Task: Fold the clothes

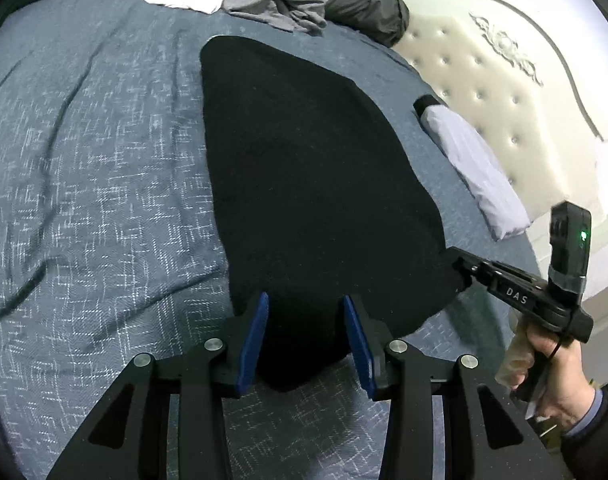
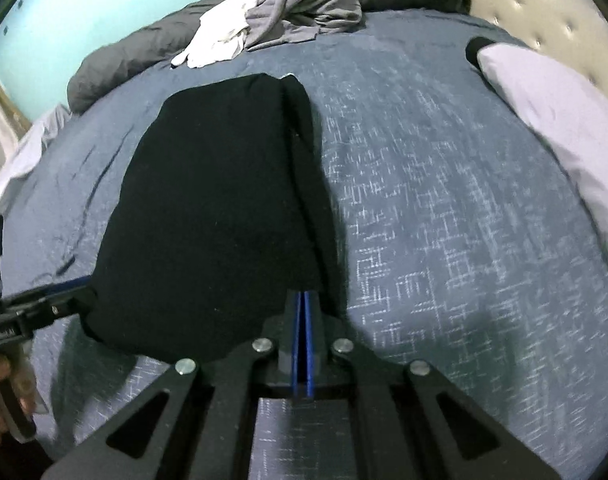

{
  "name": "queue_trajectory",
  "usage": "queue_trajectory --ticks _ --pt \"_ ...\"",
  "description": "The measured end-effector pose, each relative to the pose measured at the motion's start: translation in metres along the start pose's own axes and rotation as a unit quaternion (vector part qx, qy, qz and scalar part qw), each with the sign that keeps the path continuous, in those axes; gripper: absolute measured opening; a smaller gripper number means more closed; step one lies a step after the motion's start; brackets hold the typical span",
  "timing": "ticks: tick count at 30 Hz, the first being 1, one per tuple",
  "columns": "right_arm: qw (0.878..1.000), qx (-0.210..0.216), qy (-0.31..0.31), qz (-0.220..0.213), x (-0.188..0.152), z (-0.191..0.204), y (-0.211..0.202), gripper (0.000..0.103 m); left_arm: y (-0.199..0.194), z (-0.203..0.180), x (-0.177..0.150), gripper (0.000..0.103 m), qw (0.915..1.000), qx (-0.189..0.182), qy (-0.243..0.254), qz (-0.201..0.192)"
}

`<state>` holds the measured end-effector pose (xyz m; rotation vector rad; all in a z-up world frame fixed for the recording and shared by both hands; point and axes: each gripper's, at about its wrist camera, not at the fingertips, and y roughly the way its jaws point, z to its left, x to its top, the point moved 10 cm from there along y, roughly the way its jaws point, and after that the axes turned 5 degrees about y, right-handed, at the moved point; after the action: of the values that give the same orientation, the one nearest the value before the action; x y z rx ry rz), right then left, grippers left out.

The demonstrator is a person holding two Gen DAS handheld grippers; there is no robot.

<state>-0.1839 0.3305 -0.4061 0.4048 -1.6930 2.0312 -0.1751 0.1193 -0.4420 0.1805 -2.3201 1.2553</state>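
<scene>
Already the right gripper (image 2: 302, 300) is pinched flat on the near corner of the black garment (image 2: 216, 208), spread on the blue bedspread (image 2: 443, 220). Meanwhile the left gripper (image 1: 305, 320) straddles the hem, half-open, gripping nothing; lifting now would skew the fold.

The left gripper (image 1: 305, 312) points steeply down, its blue pads (image 1: 256, 344) standing apart with dark cloth lying between them; whether they press on it cannot be told. The right gripper (image 2: 304, 300) also tilts steeply down, its two blue pads brought together face to face, the tips at the edge of the dark cloth. Seen from the left side, the right hand (image 1: 551, 376) wraps its handle from below, fingers curled round the grip, a dark sleeve at the wrist.
</scene>
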Motion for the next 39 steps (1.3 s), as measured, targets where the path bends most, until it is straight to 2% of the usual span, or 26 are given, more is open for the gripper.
queue_trajectory --ticks 2,6,9,13,17,20,23,25,27,28,29,31,33,35,39 --pt "1.0 -0.001 0.022 -0.017 0.005 -0.005 -0.012 0.001 -0.004 0.002 0.002 0.043 1.0 -0.002 -0.008 -0.005" --pt "0.998 0.034 0.043 -0.041 0.018 0.003 -0.032 0.001 -0.012 0.004 0.004 0.043 0.9999 -0.002 -0.01 -0.012" --pt "0.998 0.051 0.032 -0.035 0.022 0.019 -0.034 0.001 -0.011 0.0 0.006 0.043 0.9998 -0.009 -0.011 -0.012" --pt "0.999 0.037 0.008 0.013 0.007 0.03 -0.011 0.001 -0.002 -0.003 0.004 0.043 0.9999 -0.011 -0.01 -0.002" --pt "0.998 0.039 0.023 0.042 -0.004 0.022 0.013 0.001 0.004 0.001 0.002 0.043 0.9998 -0.013 -0.012 0.006" --pt "0.997 0.046 0.028 0.047 -0.004 0.02 0.02 0.001 0.003 0.004 0.003 0.043 0.9996 -0.018 -0.02 0.007" --pt "0.998 0.056 0.036 0.019 0.01 0.018 0.006 0.001 -0.001 0.012 0.004 0.043 0.9989 -0.026 -0.039 0.005" --pt "0.998 0.049 0.041 0.001 0.02 0.012 -0.003 0.005 -0.002 0.018 0.004 0.043 0.9981 -0.032 -0.052 0.006" --pt "0.998 0.037 0.047 0.001 0.027 0.002 -0.005 0.009 -0.002 0.02 0.005 0.045 0.9975 -0.038 -0.058 0.009" --pt "0.998 0.04 0.05 0.008 0.028 -0.001 -0.004 0.02 -0.003 0.021 0.004 0.045 0.9973 -0.04 -0.061 0.01" --pt "0.997 0.048 0.055 0.018 0.027 -0.003 -0.002 0.037 -0.005 0.021 0.004 0.047 0.9971 -0.042 -0.063 0.011" --pt "0.995 0.064 0.064 0.034 0.026 -0.006 0.003 0.05 -0.005 0.022 0.005 0.054 0.9964 -0.046 -0.07 0.01" --pt "0.994 0.069 0.067 0.046 0.021 -0.006 0.007 0.051 -0.003 0.023 0.006 0.064 0.9957 -0.045 -0.08 0.008" --pt "0.993 0.074 0.07 0.062 0.016 -0.007 0.014 0.06 0.002 0.023 0.005 0.066 0.9946 -0.046 -0.092 0.009" --pt "0.989 0.092 0.077 0.091 0.008 -0.007 0.031 0.063 0.015 0.015 0.004 0.066 0.9936 -0.052 -0.099 0.016"
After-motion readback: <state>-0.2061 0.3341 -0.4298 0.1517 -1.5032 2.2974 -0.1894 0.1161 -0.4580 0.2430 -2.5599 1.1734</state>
